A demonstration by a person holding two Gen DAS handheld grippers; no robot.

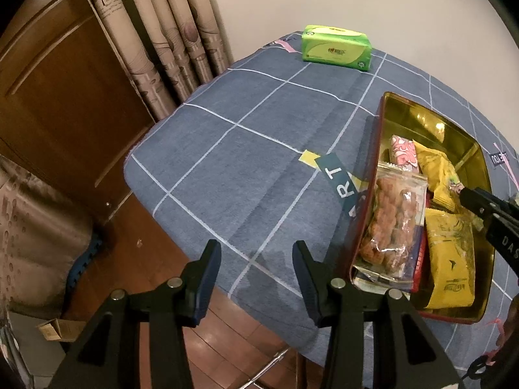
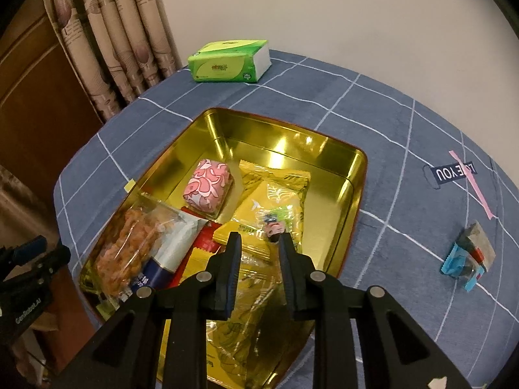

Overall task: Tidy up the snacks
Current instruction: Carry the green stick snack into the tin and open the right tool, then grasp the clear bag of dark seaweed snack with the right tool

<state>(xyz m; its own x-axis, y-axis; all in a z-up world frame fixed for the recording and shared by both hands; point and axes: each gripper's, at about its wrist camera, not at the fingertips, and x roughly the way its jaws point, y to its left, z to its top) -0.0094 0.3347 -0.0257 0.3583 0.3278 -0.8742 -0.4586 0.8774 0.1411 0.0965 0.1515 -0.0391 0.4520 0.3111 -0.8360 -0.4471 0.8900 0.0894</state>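
A gold tin with a red rim point(image 2: 353, 175) sits on the blue checked tablecloth and holds a pink patterned packet point(image 2: 209, 189), yellow packets point(image 2: 275, 201) and a clear bag of brown snacks point(image 2: 129, 253). My right gripper point(image 2: 259, 240) hovers over the tin, jaws apart, with a small clear candy packet point(image 2: 274, 223) just beyond its right fingertip. My left gripper point(image 1: 256, 253) is open and empty over the table's near edge, left of the tin point(image 1: 369, 194). A small blue wrapped snack point(image 2: 467, 256) lies on the cloth to the right of the tin.
A green tissue pack point(image 2: 230, 61) lies at the far side of the table, also in the left wrist view point(image 1: 335, 48). Curtains point(image 1: 155, 32) and a wooden door point(image 1: 48, 97) stand to the left. Wooden floor shows below the table edge.
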